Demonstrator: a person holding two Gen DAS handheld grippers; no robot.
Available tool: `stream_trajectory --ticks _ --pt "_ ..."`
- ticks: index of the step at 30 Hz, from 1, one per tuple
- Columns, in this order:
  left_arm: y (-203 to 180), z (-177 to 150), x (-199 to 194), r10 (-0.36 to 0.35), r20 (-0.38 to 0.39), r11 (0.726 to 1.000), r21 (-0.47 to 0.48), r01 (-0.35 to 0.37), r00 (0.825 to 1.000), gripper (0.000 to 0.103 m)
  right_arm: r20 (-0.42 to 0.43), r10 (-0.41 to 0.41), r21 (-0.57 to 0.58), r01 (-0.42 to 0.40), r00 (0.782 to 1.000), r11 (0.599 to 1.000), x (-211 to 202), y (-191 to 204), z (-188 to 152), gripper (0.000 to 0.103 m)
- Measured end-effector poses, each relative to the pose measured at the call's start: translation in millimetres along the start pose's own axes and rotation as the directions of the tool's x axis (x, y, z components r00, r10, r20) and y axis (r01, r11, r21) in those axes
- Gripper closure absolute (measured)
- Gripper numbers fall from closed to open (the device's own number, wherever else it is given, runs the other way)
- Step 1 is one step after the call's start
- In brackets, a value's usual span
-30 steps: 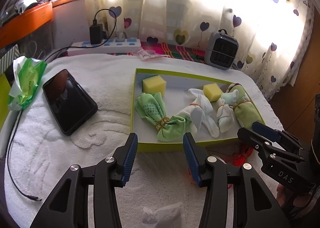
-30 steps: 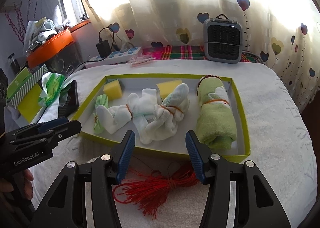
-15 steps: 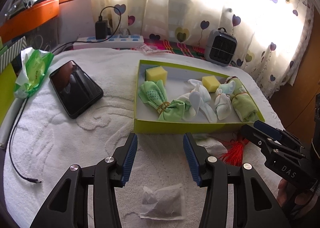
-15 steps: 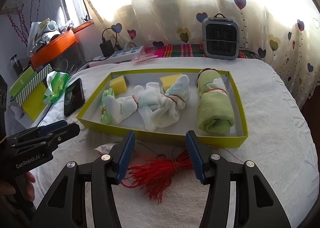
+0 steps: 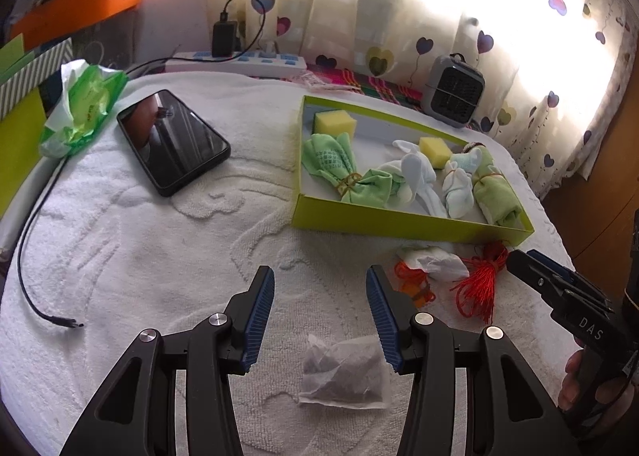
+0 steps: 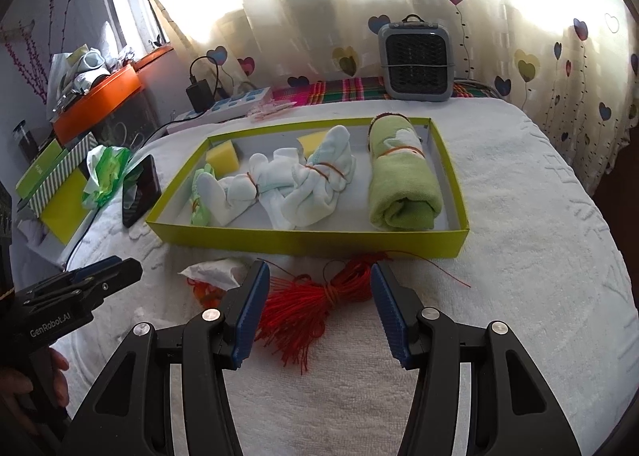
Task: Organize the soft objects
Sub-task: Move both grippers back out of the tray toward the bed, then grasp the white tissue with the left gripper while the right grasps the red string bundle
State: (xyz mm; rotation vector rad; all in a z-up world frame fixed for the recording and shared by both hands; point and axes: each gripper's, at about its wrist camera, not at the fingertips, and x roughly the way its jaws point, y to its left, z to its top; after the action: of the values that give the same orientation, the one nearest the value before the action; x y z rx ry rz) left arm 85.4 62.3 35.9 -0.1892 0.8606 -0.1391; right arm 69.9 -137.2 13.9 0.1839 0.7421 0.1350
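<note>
Right tool (image 6: 317,310) gapes over red string bundle (image 6: 307,302).

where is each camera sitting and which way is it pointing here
Left wrist: rides on the left tool, looking forward over the white towel toward the green tray at upper right; its two open fingers frame a small sachet, and the right tool with part of a hand enters at right.
Right wrist: rides on the right tool, facing the tray squarely, open fingers over the red string bundle; the left tool enters at left.
Shared: tray, string bundle, phone, small heater.
</note>
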Motion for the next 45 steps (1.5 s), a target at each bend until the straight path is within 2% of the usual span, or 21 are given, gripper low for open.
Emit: stream_trajectory --ticks 12,20,27,30,35,39,43,45 --pt "20.0 -22.7 1.0 -0.038 -0.048 0.998 -0.046 0.035 0.998 0.056 -0.039 -0.021 0.085 0.025 0.999 0.996 7.8 -14.9 -6.5 0.049" --pt "9.4 -31.4 1.4 -0.088 -0.076 0.996 -0.013 0.087 0.993 0.056 -0.068 -0.014 0.151 0.024 0.998 0.988 19.0 -22.3 -4.1 0.049" --pt "3.2 -36.8 0.9 -0.095 -0.088 0.995 0.003 0.095 0.992 0.055 -0.087 -0.007 0.179 0.023 0.996 0.984 30.4 -20.9 0.4 0.049" --pt "2.9 -37.6 0.9 -0.091 -0.09 0.996 0.005 0.092 0.992 0.055 -0.09 -0.005 0.159 0.019 0.996 0.987 33.8 -12.9 3.0 0.049" --pt "2.6 -38.7 1.0 -0.086 -0.089 0.996 0.01 0.087 0.992 0.055 -0.105 -0.054 0.141 0.068 0.993 0.988 37.9 -7.1 3.4 0.049" --pt "2.6 -38.9 1.1 -0.086 -0.091 0.996 0.01 0.087 0.992 0.055 -0.117 -0.096 0.076 0.106 0.988 0.992 37.5 -1.9 0.3 0.049" --pt "2.8 -38.9 0.2 -0.085 -0.093 0.996 0.011 0.086 0.992 0.055 -0.126 -0.191 -0.041 0.187 0.973 0.981 34.0 7.5 -7.8 0.049" --pt "2.7 -39.5 -0.3 -0.082 -0.094 0.996 0.011 0.084 0.992 0.055 -0.127 -0.196 -0.053 0.19 0.972 0.98 29.9 5.2 -10.1 0.049"
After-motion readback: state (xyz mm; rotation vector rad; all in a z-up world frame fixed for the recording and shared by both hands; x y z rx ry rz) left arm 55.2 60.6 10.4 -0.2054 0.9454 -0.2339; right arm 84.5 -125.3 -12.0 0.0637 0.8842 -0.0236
